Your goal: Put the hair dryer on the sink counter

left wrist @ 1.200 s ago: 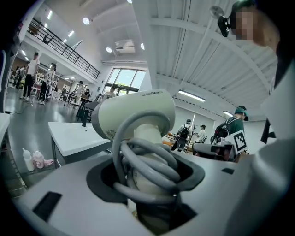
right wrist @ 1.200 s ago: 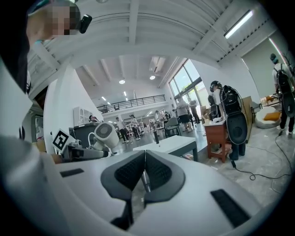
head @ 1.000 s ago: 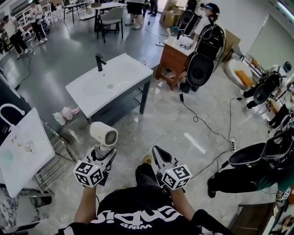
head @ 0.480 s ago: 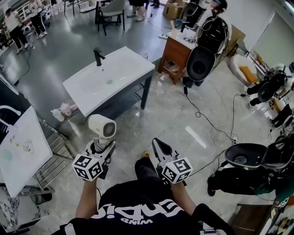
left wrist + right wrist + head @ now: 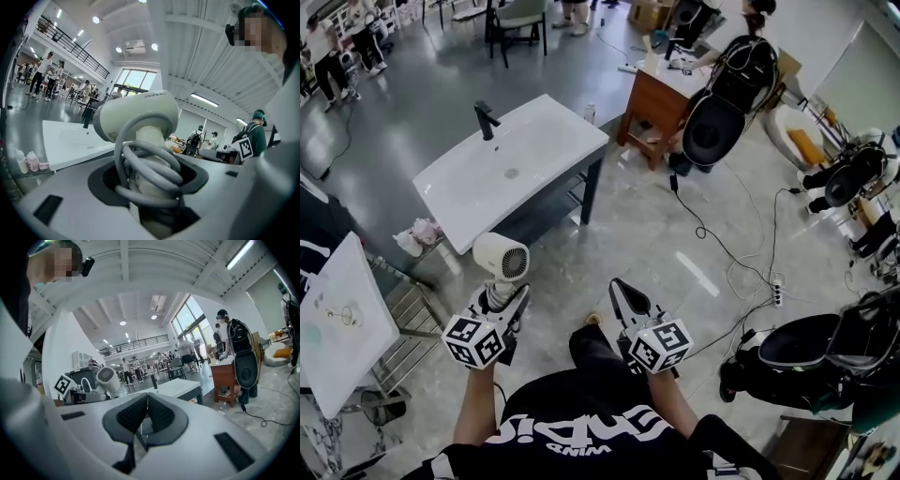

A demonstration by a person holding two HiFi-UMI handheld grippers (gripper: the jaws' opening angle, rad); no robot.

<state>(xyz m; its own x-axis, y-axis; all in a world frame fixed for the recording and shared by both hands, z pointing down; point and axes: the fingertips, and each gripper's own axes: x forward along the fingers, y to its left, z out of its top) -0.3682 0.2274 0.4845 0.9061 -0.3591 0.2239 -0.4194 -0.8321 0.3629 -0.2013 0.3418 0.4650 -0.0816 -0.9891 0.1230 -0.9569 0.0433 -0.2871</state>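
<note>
A cream hair dryer point(image 5: 502, 258) stands upright in my left gripper point(image 5: 501, 298), whose jaws are shut on its handle with the grey cord point(image 5: 150, 161) wound around it. In the left gripper view its barrel point(image 5: 138, 115) fills the middle. The white sink counter point(image 5: 525, 173) with a black tap point(image 5: 485, 118) lies ahead and slightly left, a stride away. My right gripper point(image 5: 623, 302) is held beside the left, shut and with nothing in it; in the right gripper view its pads point(image 5: 161, 416) meet, with the hair dryer point(image 5: 107, 380) at left.
A white table point(image 5: 337, 323) with a metal rack point(image 5: 408, 323) stands at the left. A wooden desk point(image 5: 654, 108), black chairs point(image 5: 712, 127) and cables point(image 5: 731, 253) on the floor lie to the right. Toiletry bottles point(image 5: 417, 234) sit low beside the sink. People stand far back.
The view has advanced toward the sink, which now sits lower and more to the left. Both grippers keep their pose, and the hair dryer stays held.
</note>
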